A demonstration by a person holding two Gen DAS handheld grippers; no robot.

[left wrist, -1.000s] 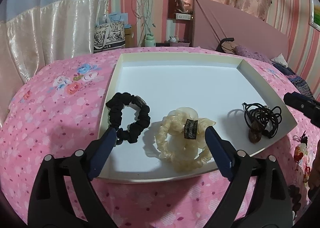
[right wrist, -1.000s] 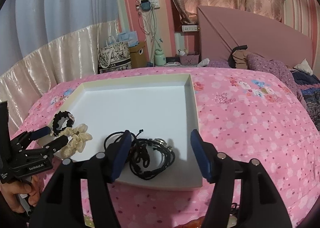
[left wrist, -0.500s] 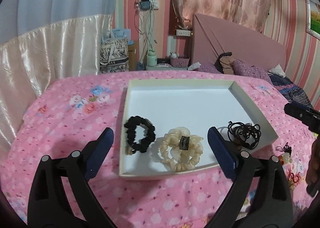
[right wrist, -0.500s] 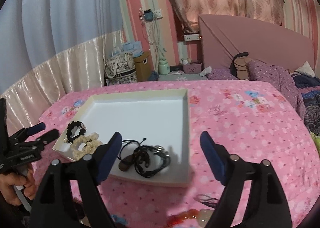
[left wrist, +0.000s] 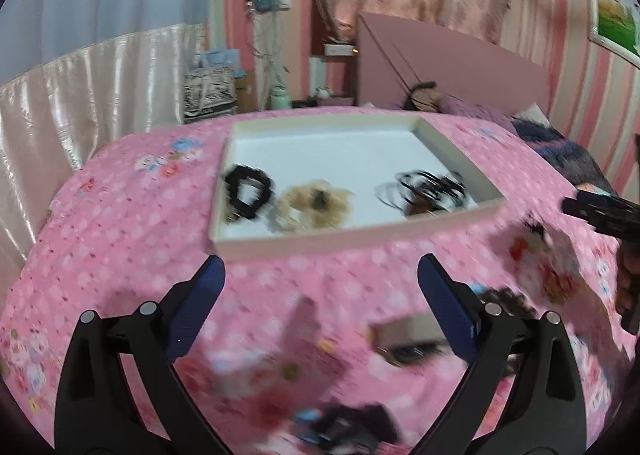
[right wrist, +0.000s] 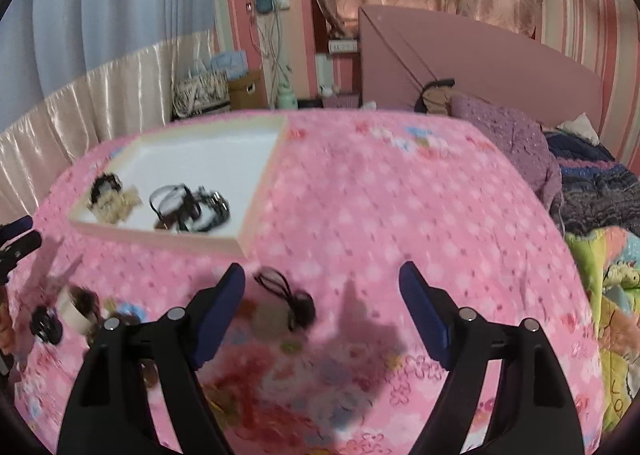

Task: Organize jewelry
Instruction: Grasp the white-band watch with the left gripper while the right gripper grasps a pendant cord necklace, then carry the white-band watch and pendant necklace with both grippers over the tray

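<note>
A white tray (left wrist: 344,149) lies on the pink bedspread and also shows in the right wrist view (right wrist: 208,151). In it lie a black scrunchie (left wrist: 248,191), a cream scrunchie (left wrist: 314,205) and a tangle of black cords (left wrist: 430,191). My left gripper (left wrist: 320,295) is open and empty, above the bedspread in front of the tray. My right gripper (right wrist: 322,303) is open and empty, right of the tray. Loose jewelry lies near it: a black cord piece (right wrist: 290,295) and several blurred items (right wrist: 76,307) at the left.
More blurred jewelry lies on the bedspread in the left wrist view (left wrist: 412,339), some at the bottom edge (left wrist: 348,431). A pink headboard (right wrist: 480,63) and piled blankets (right wrist: 592,191) are at the right. Curtains hang on the left.
Both grippers have pulled back from the tray and away from its contents. The view now takes in the loose jewelry on the bedspread in front of the tray. Both stay open.
</note>
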